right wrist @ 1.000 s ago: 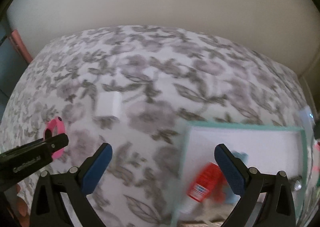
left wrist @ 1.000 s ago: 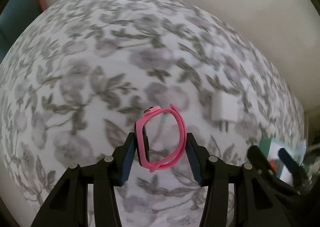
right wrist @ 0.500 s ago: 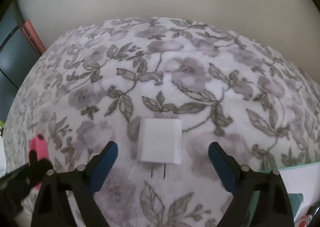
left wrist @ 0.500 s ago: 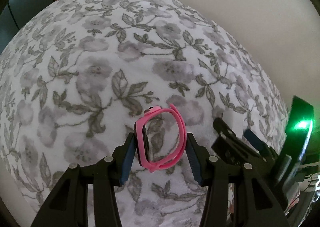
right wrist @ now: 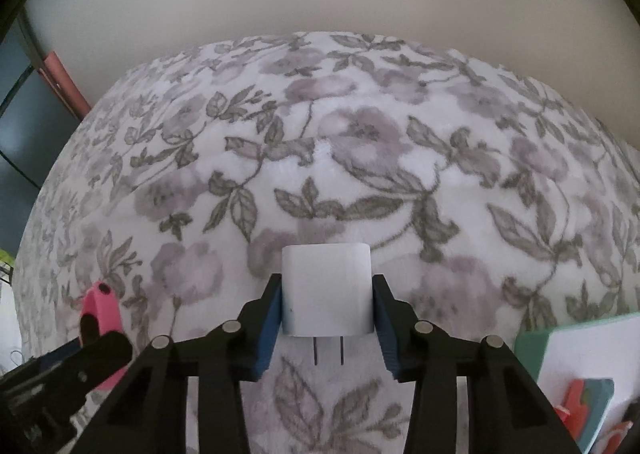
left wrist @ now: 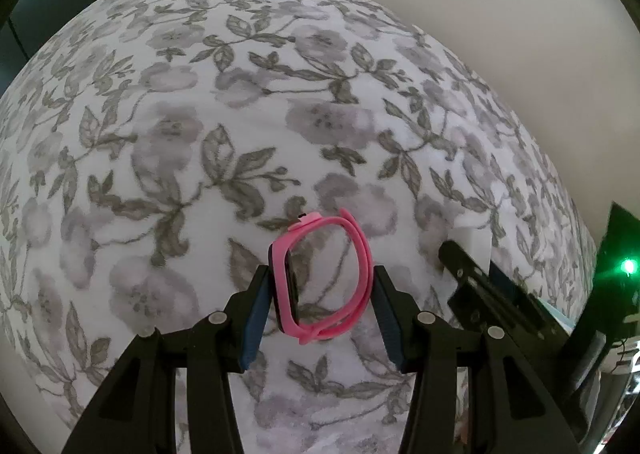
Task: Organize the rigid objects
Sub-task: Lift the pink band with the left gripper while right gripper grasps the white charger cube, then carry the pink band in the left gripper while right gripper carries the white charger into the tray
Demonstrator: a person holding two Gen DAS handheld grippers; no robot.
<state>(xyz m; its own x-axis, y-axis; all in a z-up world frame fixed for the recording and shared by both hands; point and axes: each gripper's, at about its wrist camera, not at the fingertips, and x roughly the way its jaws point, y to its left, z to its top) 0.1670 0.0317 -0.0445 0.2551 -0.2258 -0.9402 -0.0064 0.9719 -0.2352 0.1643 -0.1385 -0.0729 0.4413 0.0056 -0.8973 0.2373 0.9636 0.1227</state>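
Note:
A pink wrist watch stands upright between the blue pads of my left gripper, which is shut on it just above the floral blanket. In the right wrist view the same watch shows at the lower left. A white charger plug lies on the blanket with its two prongs toward the camera. My right gripper is closing on it, and both pads touch its sides. From the left wrist view the charger is mostly hidden behind the right gripper's finger.
A teal-rimmed white tray sits at the lower right and holds red and teal items. A pale wall runs behind the blanket. A pink post stands at the far left. A green light glows on the right gripper's body.
My right gripper moved left from the tray to the charger, came down over it, and its jaws narrowed from wide apart to touching its sides. The left gripper kept hold of the watch.

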